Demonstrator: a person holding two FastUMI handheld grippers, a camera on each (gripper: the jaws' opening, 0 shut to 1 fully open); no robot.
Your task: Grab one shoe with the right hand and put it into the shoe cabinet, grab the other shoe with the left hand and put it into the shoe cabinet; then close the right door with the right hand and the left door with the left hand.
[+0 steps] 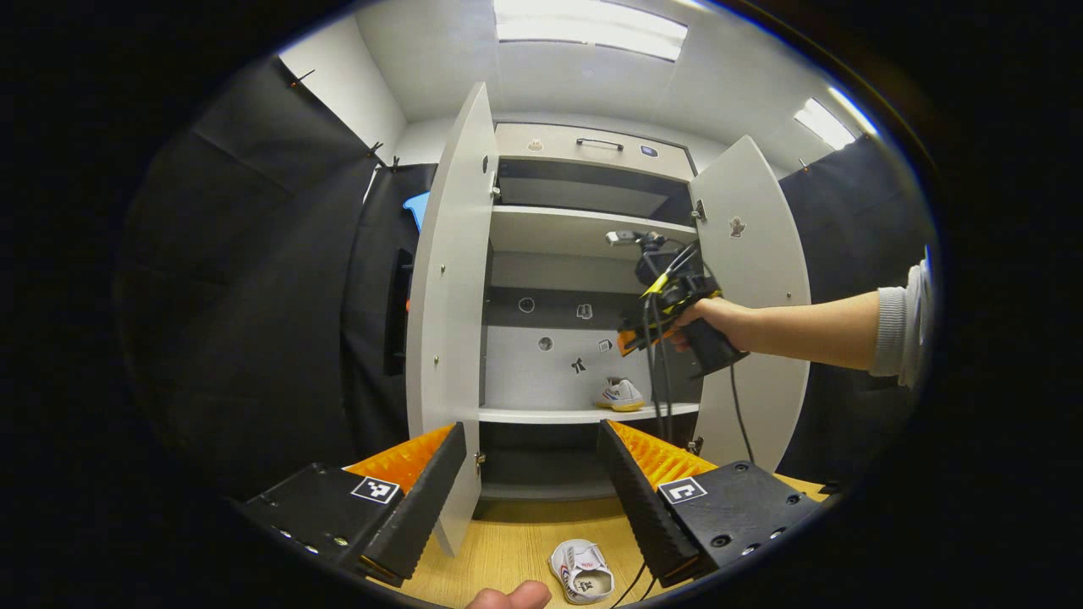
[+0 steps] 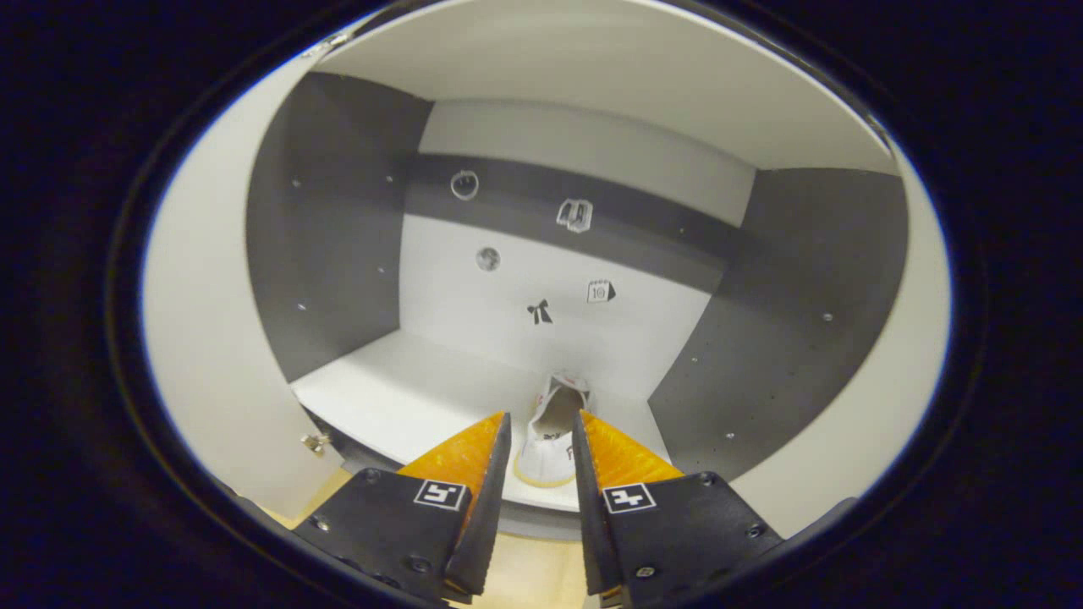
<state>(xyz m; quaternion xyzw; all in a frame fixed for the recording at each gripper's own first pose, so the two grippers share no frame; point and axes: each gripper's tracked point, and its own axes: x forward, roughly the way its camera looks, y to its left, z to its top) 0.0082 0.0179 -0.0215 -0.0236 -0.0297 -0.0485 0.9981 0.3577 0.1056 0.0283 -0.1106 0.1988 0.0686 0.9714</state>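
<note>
In the left gripper view the left door (image 1: pixel 448 313) of the shoe cabinet (image 1: pixel 584 152) stands swung open at the left, edge toward the camera; the left gripper (image 1: pixel 533 474) hangs low before it, its two fingers spread wide with nothing between them, the left finger overlapping the door's lower edge; beneath the fingers a white shoe (image 1: pixel 582 571) with red and blue marks lies on the wooden floor (image 1: pixel 516 541), opening up, and a fingertip (image 1: pixel 512 596) of the person shows just left of it at the bottom rim; inside the cabinet a second white shoe (image 1: pixel 620 394) with a yellowish sole sits on the white shelf (image 1: pixel 550 414), toward its right end; small stickers (image 1: pixel 578 365) dot the back panel; further right a hand (image 1: pixel 719 317) on a bare forearm with a grey sleeve (image 1: pixel 901 330) holds the right gripper's body at the cabinet mouth, cables trailing down; the right door (image 1: pixel 753 279) stands open behind it

In the right gripper view the right gripper (image 2: pixel 541 457) points into the compartment, its fingers a narrow gap apart; the white shoe (image 2: pixel 550 431) on the shelf (image 2: pixel 398 389) shows through that gap, beyond the tips, not clamped; whether the tips touch it I cannot tell
</note>
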